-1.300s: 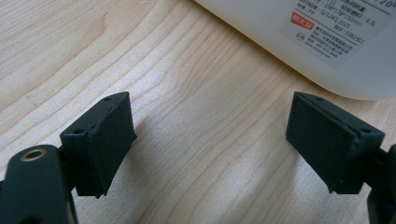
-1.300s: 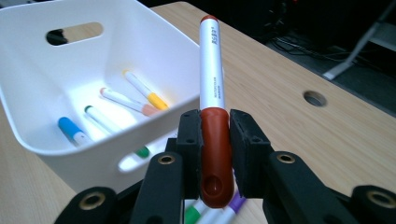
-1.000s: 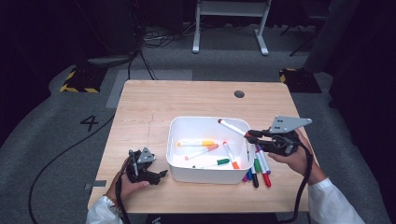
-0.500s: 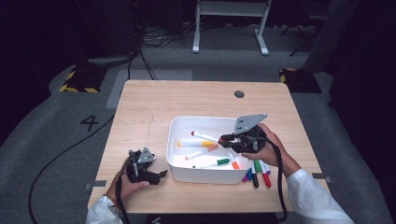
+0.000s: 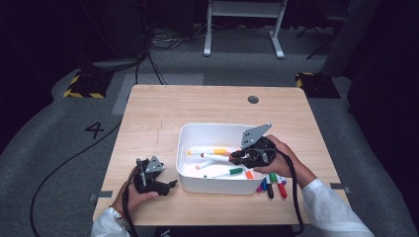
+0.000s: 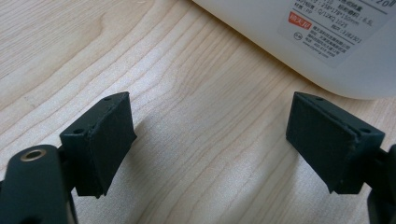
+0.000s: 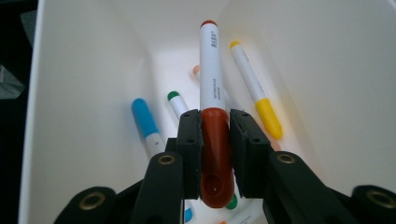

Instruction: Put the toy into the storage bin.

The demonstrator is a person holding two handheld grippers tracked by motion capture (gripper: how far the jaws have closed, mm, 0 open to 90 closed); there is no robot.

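My right gripper point(image 5: 235, 158) point(image 7: 215, 122) is shut on the red-brown cap of a white marker point(image 7: 211, 70). It holds the marker low inside the white bin point(image 5: 197, 183), with the marker's body pointing toward the bin's far end. Under it lie other markers, among them a yellow-capped one point(image 7: 258, 99), a blue one point(image 7: 144, 122) and a green one point(image 5: 230, 172). My left gripper point(image 5: 167, 186) point(image 6: 210, 135) rests open on the wood left of the bin, nothing between its jaws. The bin's labelled wall point(image 6: 327, 42) is just ahead of it.
Several loose markers point(image 5: 274, 185) lie on the wooden table point(image 5: 158, 108) just right of the bin, under the right hand. A dark round hole point(image 5: 253, 99) sits near the table's far edge. A cable trails from each gripper off the near edge.
The right gripper has carried the marker left and down, from above the bin's right rim into the bin. The left gripper has stayed put.
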